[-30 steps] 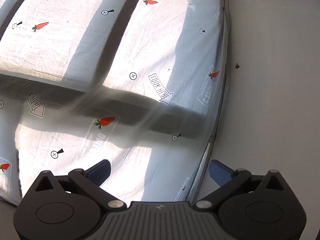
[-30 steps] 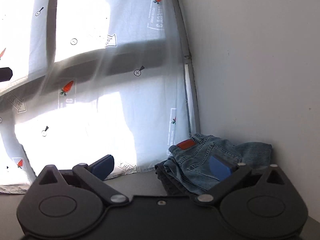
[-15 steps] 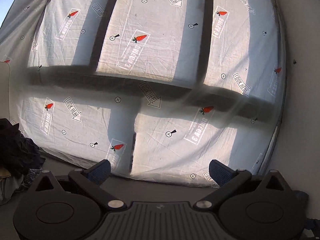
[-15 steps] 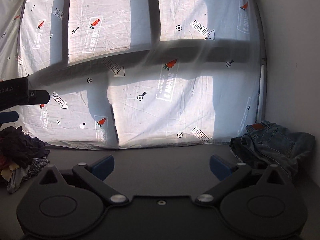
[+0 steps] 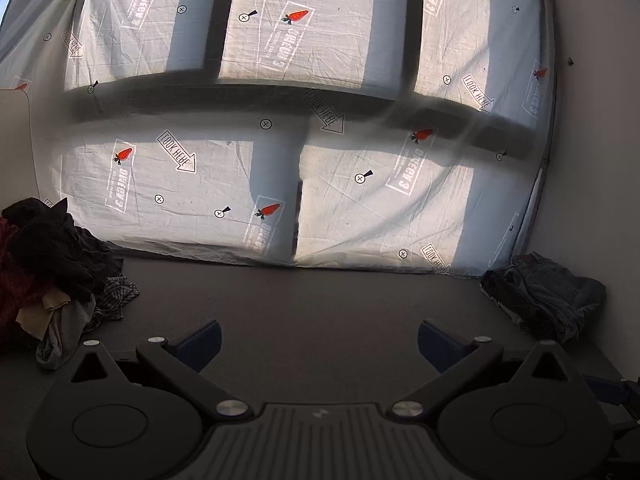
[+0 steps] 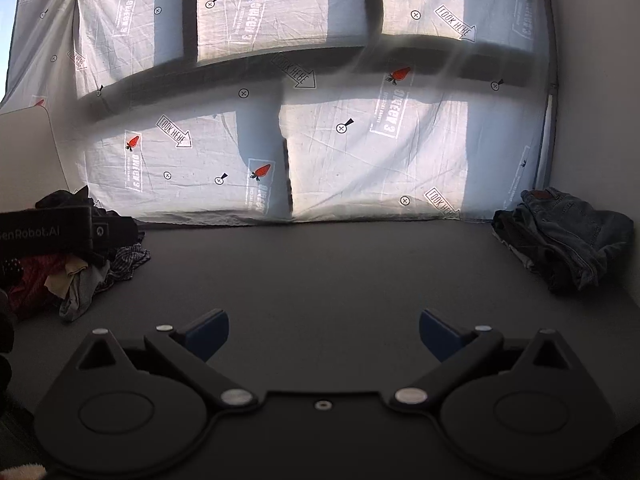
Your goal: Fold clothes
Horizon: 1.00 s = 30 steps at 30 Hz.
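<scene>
Unfolded clothes pile (image 5: 48, 276) left of bare counter (image 5: 320, 312) centre, nearer left gripper (image 5: 319, 344); both grippers' fingers wide, empty.

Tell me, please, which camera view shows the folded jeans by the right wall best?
The right wrist view: the jeans are larger, better lit, with the waistband patch and seams visible. The left wrist view shows them darker, smaller, near its right edge, details hard to make out.
</scene>
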{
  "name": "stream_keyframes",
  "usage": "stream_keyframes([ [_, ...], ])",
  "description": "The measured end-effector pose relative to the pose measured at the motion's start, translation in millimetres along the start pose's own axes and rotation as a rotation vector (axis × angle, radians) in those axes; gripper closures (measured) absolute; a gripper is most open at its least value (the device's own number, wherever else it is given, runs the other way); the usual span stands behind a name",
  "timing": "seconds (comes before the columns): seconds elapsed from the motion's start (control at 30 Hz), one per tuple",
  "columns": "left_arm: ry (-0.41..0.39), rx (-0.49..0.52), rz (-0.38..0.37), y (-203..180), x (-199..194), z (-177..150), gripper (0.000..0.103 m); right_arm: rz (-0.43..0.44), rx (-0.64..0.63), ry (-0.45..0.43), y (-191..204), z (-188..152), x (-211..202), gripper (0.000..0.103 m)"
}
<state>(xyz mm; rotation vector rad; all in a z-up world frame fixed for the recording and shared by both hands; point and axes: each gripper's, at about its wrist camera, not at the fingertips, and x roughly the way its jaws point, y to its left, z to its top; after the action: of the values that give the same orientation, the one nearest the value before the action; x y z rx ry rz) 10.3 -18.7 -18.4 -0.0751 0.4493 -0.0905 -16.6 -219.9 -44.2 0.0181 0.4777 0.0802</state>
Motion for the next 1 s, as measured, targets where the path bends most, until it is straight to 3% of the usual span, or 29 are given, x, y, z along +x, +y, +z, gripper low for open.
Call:
stream_keyframes([
  [0.13, 0.108, -0.014, 0.010, 21.1, -1.7, -20.1, 0.000, -0.047, -0.030, 0.043, 16.7, -9.5, -0.2, 0.000],
  [0.3, 0.145, -0.013, 0.011, 39.6, -2.1, -28.5, 0.000, -0.062, -0.015, 0.067, 28.0, -16.5, 0.1, 0.000],
  [1.0, 0.162, 0.031, 0.038, 57.0, -0.8, -25.6, 0.000, -0.038, -0.049, 0.073, 49.4, -11.9, 10.3, 0.000],
])
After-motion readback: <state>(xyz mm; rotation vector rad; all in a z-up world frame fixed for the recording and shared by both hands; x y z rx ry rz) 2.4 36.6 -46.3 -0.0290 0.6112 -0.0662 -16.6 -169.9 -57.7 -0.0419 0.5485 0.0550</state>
